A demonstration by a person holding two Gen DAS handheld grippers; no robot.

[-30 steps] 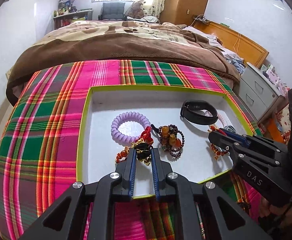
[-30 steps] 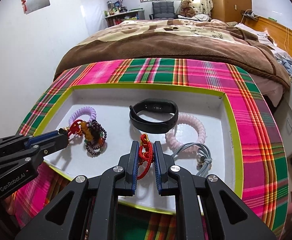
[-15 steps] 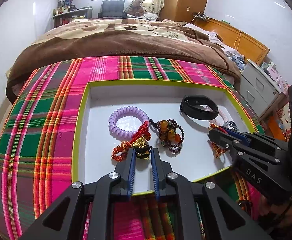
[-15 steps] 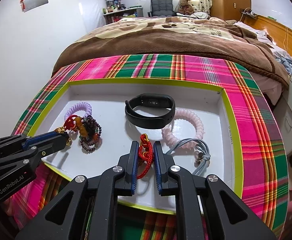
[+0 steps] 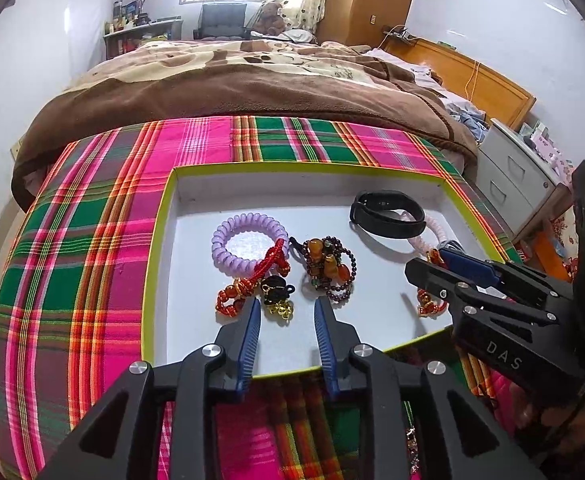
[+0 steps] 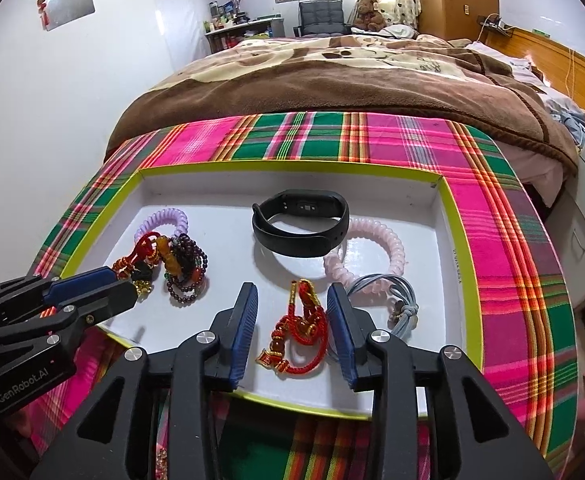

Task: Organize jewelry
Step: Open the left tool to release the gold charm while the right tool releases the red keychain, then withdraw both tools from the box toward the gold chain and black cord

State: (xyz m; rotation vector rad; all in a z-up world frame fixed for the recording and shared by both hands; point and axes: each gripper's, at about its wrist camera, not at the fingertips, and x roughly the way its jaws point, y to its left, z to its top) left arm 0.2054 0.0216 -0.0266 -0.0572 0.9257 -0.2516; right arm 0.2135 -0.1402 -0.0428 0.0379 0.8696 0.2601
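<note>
Both grippers opening over jewelry in a white, lime-rimmed shallow box [image 6: 450,236] on a pink-and-green plaid cloth [image 6: 504,240].

Nearest, the right gripper [image 6: 292,296] spreads its jaws; the red knotted cord charm with gold beads [image 6: 298,328] lies loose between them. The left gripper [image 5: 284,306] likewise opens around a small black-and-gold charm [image 5: 277,296] on the box floor. Beyond lie dark beaded bracelets [image 6: 184,264], a lilac coil hair tie [image 5: 248,240], a pink coil tie [image 6: 376,252] and a black fitness band [image 6: 300,224].

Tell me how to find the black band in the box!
Look on the bright plaid cloth for the white tray with the yellow-green rim. Toward its far wall lies the black wristband, a smooth wide loop, just overlapping the pale pink coil hair tie. It is the only plain black, beadless piece there.
</note>
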